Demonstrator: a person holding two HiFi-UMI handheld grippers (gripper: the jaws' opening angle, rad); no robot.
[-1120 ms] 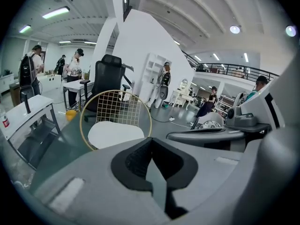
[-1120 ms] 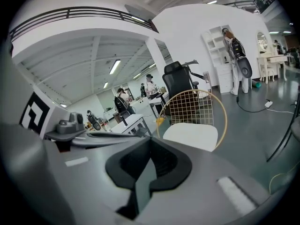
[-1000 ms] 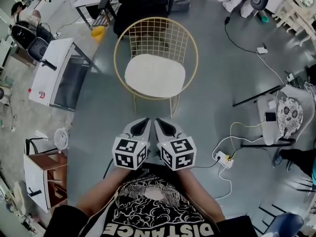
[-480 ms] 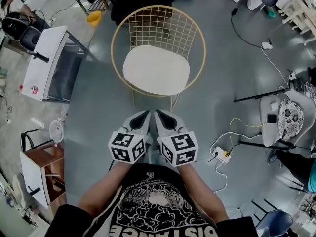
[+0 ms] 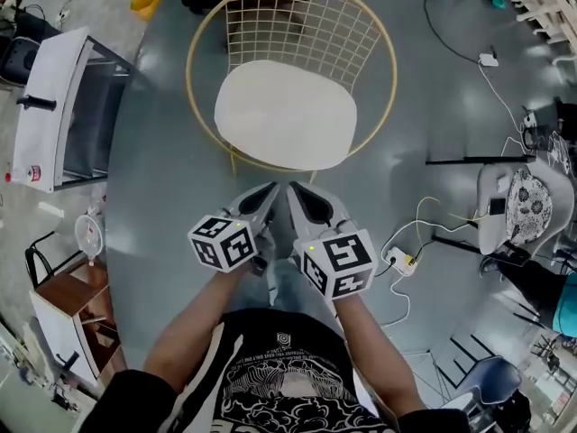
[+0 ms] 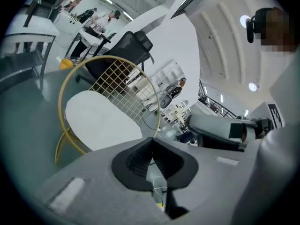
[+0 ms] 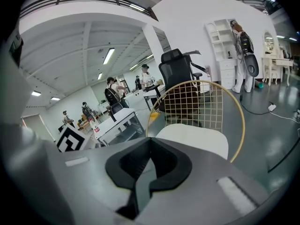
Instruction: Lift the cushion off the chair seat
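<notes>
A white oval cushion [image 5: 287,115] lies on the seat of a gold wire chair [image 5: 361,25]. It shows in the left gripper view too, cushion [image 6: 101,121] and chair [image 6: 119,81], and in the right gripper view, cushion [image 7: 194,137] and chair [image 7: 199,104]. My left gripper [image 5: 270,190] and right gripper [image 5: 294,190] sit side by side just short of the chair's front edge, tips pointing at it. Both are shut with nothing between the jaws. In their own views the left gripper [image 6: 151,142] and right gripper [image 7: 149,142] show closed tips.
A white table [image 5: 63,106] stands at the left, a yellow bin [image 5: 144,1] behind it. A small wooden cabinet [image 5: 68,309] is at lower left. A power strip [image 5: 399,260] with cables lies on the floor at right, near a grey chair [image 5: 518,210].
The chair and cushion have come closer and larger in the head view. Both grippers have moved forward toward its front edge, and the left one has rolled.
</notes>
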